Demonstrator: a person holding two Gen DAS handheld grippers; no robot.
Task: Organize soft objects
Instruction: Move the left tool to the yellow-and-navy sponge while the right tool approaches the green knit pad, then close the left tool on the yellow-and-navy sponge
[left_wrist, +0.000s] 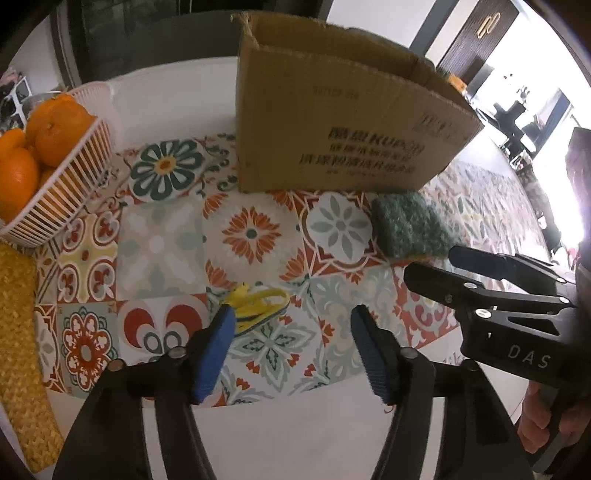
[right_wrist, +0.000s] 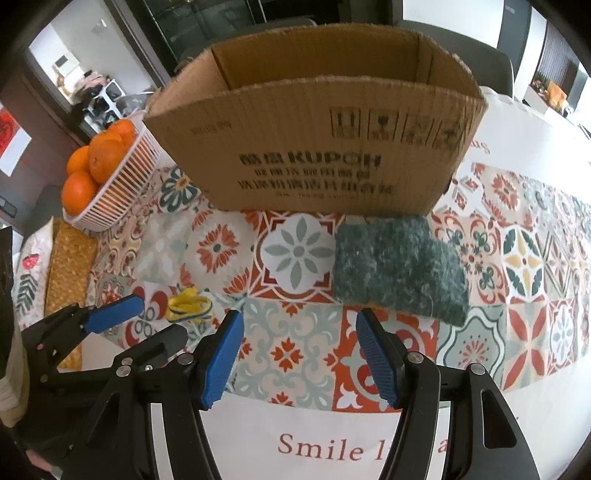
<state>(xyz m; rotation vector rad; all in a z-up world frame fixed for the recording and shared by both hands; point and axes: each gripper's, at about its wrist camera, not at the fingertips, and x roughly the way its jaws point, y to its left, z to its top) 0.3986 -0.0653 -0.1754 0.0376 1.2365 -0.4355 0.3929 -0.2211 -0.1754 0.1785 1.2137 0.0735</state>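
Observation:
A green scouring sponge (right_wrist: 399, 266) lies flat on the patterned tablecloth just in front of the open cardboard box (right_wrist: 321, 155); it also shows in the left wrist view (left_wrist: 410, 225). A small yellow and blue soft item (left_wrist: 258, 304) lies on the cloth, close in front of my left gripper (left_wrist: 291, 321), which is open and empty. My right gripper (right_wrist: 299, 328) is open and empty, just short of the sponge's near edge. The right gripper also shows in the left wrist view (left_wrist: 432, 267). The yellow item shows in the right wrist view (right_wrist: 188, 304), beside the left gripper (right_wrist: 155, 317).
A white basket (left_wrist: 62, 184) of oranges (left_wrist: 55, 125) stands at the left by the box (left_wrist: 332, 122). A yellow woven mat (left_wrist: 22, 347) lies along the left edge. A dark chair stands behind the table. The tablecloth's white border (right_wrist: 314, 443) runs along the near edge.

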